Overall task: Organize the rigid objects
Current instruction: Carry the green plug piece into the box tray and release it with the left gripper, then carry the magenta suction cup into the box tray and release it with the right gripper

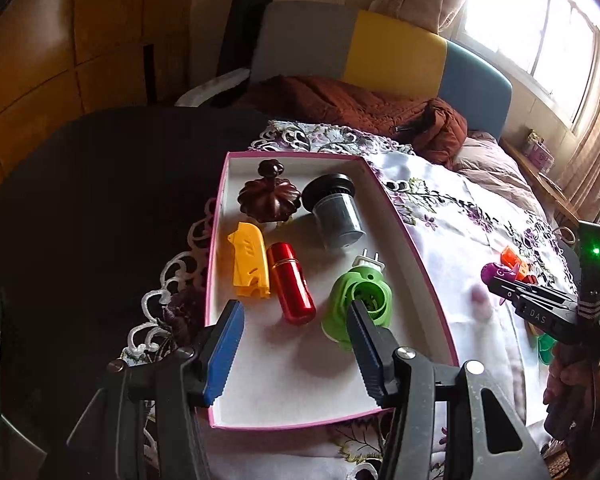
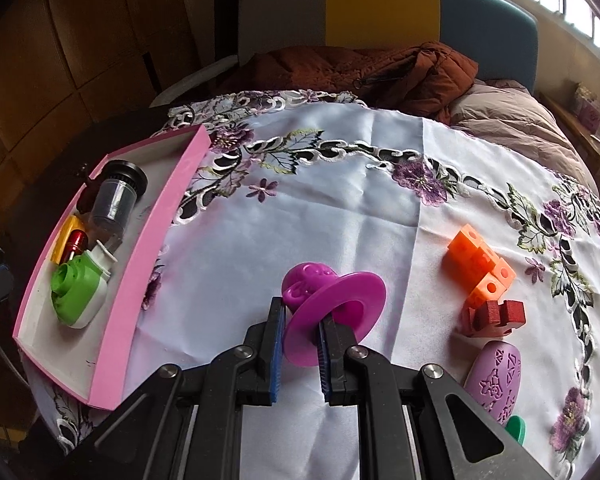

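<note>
A pink-rimmed white tray (image 1: pixel 420 264) (image 2: pixel 140 264) holds a dark brown lid (image 1: pixel 269 196), a black-capped jar (image 1: pixel 334 210), a yellow piece (image 1: pixel 249 261), a red cylinder (image 1: pixel 292 288) and a green plug device (image 1: pixel 358 298) (image 2: pixel 78 294). My left gripper (image 1: pixel 296 354) is open and empty over the tray's near end. My right gripper (image 2: pixel 300 340) is shut on a magenta toy (image 2: pixel 328 304) and holds it above the cloth; it shows in the left wrist view (image 1: pixel 496 272). Orange cubes (image 2: pixel 480 264), a red block (image 2: pixel 494 318) and a purple oval (image 2: pixel 496 380) lie on the cloth.
The embroidered white tablecloth (image 2: pixel 340 200) covers a dark round table (image 1: pixel 100 200). A brown jacket (image 2: pixel 380 72) lies behind it on a bed with a grey, yellow and blue headboard (image 2: pixel 380 4). A green item (image 2: pixel 516 428) lies near the purple oval.
</note>
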{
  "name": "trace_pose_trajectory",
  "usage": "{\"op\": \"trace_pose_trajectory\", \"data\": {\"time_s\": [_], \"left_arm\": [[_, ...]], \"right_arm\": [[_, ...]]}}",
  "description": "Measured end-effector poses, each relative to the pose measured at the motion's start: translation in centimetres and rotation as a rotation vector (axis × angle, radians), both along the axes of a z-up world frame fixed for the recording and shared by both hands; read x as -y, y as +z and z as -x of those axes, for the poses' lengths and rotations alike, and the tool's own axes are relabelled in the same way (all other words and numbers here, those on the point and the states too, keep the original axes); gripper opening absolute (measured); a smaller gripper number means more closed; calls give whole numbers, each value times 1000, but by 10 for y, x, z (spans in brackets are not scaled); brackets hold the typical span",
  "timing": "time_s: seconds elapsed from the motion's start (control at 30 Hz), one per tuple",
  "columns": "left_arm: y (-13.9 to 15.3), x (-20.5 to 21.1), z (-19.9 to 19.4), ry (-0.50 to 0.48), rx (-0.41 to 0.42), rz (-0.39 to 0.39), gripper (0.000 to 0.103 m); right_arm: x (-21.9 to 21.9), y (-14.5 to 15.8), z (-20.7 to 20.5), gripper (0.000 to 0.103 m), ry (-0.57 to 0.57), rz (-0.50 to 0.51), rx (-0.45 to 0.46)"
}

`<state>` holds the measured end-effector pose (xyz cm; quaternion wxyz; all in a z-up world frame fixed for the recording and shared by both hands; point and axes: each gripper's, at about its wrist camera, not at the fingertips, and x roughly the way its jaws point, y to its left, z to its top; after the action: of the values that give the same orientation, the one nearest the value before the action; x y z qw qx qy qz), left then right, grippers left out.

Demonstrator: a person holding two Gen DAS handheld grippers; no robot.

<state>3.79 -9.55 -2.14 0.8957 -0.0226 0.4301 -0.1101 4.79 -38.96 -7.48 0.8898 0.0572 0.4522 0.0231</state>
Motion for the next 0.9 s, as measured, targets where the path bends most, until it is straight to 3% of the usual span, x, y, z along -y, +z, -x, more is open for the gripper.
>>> {"op": "trace_pose_trajectory", "data": {"time_s": [0.57,0.9], "left_arm": [[-1,-36,3,80,-4,-2,54],[2,-53,7,119,11,10,54]], "right_arm": [[-97,48,11,15,162,-115,156],[-145,32,17,15,244,-91,110]]}}
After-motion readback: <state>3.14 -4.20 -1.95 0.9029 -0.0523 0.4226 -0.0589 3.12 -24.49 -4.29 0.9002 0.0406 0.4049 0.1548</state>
